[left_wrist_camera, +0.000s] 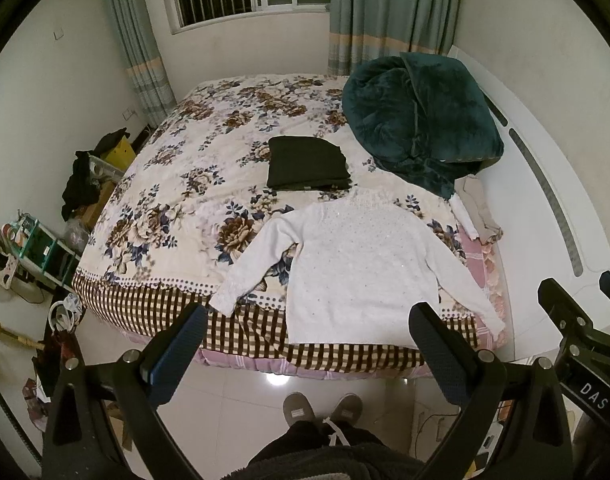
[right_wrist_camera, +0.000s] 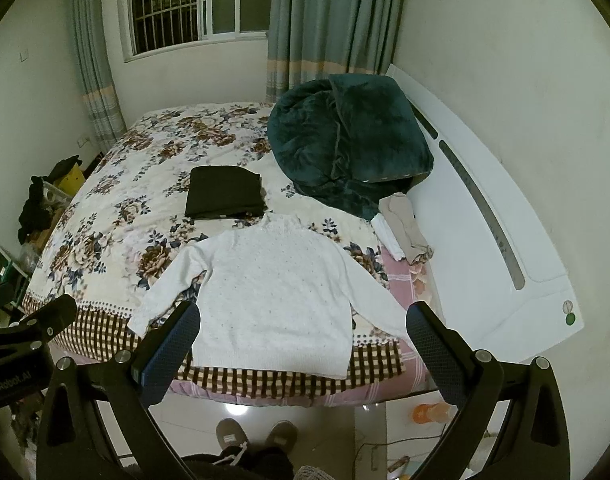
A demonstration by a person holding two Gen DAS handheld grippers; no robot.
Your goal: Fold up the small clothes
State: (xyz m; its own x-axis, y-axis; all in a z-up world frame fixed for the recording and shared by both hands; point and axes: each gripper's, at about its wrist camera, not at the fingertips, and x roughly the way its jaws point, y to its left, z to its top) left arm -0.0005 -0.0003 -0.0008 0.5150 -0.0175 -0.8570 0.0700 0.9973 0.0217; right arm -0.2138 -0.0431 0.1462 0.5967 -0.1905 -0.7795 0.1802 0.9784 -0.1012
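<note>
A small white knitted sweater (left_wrist_camera: pixel 353 264) (right_wrist_camera: pixel 277 300) lies flat at the bed's near edge, both sleeves spread outward, hem toward me. Behind it rests a folded black garment (left_wrist_camera: pixel 307 163) (right_wrist_camera: pixel 224 197). My left gripper (left_wrist_camera: pixel 307 320) hovers open above the floor just short of the bed, its fingers framing the sweater's hem. My right gripper (right_wrist_camera: pixel 303 322) is likewise open and empty, held before the hem. Neither touches the cloth. The right gripper's fingers (left_wrist_camera: pixel 561 300) show at the right edge of the left wrist view.
The floral bedspread (left_wrist_camera: pixel 193 184) covers the bed. A dark green plush blanket (left_wrist_camera: pixel 421 116) (right_wrist_camera: pixel 353 140) is heaped at the back right, with beige and white cloths (left_wrist_camera: pixel 475 208) (right_wrist_camera: pixel 401 228) beside a white headboard (right_wrist_camera: pixel 497 240). Clutter (left_wrist_camera: pixel 45 240) lines the left floor. A person's shoes (left_wrist_camera: pixel 323 406) stand below.
</note>
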